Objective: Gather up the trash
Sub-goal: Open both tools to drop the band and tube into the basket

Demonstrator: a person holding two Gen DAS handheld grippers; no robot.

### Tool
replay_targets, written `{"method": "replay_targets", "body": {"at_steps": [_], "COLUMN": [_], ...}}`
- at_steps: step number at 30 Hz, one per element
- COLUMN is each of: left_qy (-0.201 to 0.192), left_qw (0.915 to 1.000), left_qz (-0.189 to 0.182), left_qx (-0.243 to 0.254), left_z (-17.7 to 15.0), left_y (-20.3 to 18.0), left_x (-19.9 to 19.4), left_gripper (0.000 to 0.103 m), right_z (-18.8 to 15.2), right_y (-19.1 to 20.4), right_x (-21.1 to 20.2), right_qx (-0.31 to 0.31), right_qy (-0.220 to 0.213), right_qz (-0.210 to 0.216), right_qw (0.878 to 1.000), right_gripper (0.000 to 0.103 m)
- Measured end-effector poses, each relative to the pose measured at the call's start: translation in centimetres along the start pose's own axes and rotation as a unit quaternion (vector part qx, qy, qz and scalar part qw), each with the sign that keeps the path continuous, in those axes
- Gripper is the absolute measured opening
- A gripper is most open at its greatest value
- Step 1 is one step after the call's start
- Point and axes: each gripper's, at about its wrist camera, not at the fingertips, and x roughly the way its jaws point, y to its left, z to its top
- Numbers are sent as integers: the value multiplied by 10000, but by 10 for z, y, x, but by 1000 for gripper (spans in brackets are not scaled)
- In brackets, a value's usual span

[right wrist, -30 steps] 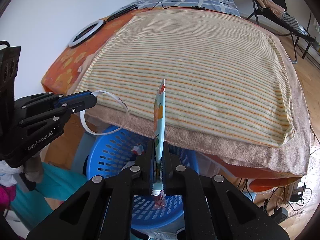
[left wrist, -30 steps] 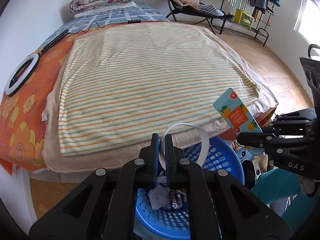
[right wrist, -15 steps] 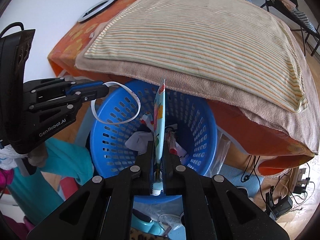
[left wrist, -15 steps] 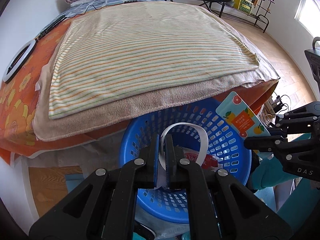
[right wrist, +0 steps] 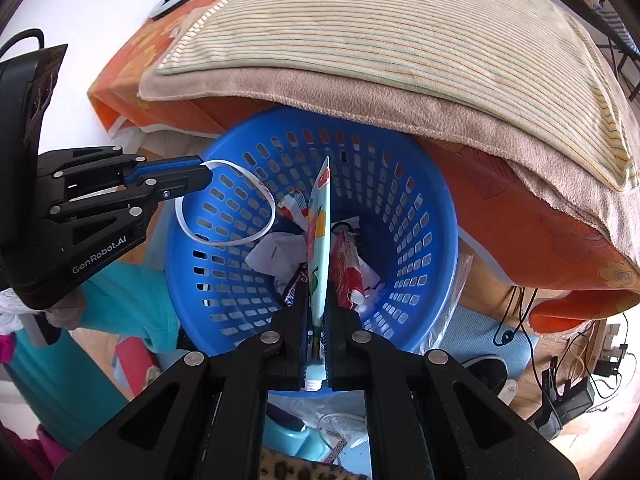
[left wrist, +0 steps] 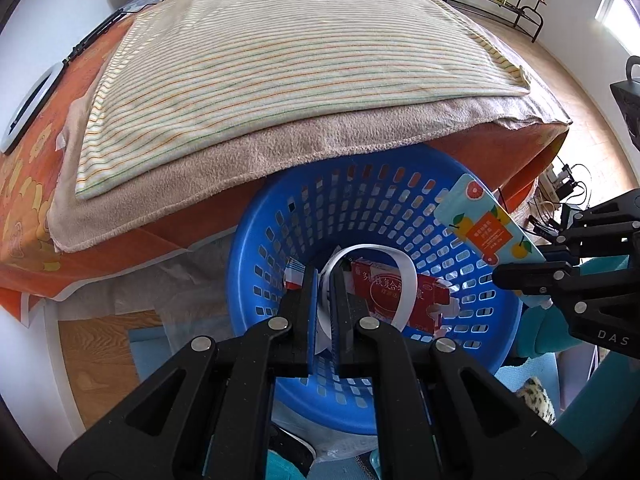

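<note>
Both clamped | left hand-held gripper [left wrist: 325,280]: white strip [left wrist: 404,280] | right hand-held gripper [right wrist: 318,300]: pouch [right wrist: 320,220]

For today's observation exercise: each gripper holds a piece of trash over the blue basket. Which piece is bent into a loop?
The white strip in the left gripper; the tube with the orange fruit print in the right gripper is flat.

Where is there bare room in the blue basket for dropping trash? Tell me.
Bare: the basket floor beneath the white strip loop, and its far wall below the blanket edge. Crowded: the middle, with crumpled paper, red carton and wrapper.
</note>
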Motion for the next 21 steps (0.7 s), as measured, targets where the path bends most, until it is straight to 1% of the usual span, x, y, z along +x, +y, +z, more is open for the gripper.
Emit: {"method": "replay_targets", "body": {"at_steps": [6,10,12,13,14,15,16,17,18,21], "left_qy": [95,132,143,144,139,127,109,85,57,45], "left_qw": [9999,9999,9998,9998,9998,9998,9998,9998,9998,9997], "left_qz": [30,77,103,109,109,114,126,146,170,227], "left_qx": [-19,-37,-47,-52,-58,-60,-55,-44,-29,-14], "left_z": [0,1,2,2,2,2,2,2,2,3], "left_y": [-1,1,1,2,2,2,2,2,2,2], "left_x": [5,7,8,9,8,8,7,6,5,4], "left_gripper": [4,4,5,9,15,20,31,39,40,41], "right_z": [-1,-1,-1,-1,-1,-1,-1,-1,-1,0], "right_y": [-3,-4,-5,-6,-6,-7,-7,-7,-7,-7], "right_x": [2,4,5,6,6,6,6,5,4,3], "right_qx": [42,79,114,132,147,159,167,171,167,165], "right_qy": [35,86,123,138,145,147,137,121,102,86], "right_qz": [45,0,-9,-15,-14,-6,-3,-3,-5,-54], "right_qw": [10000,9999,9999,9998,9998,9998,9998,9998,9998,9998], "right_gripper": [5,5,6,7,11,18,22,29,34,34]}}
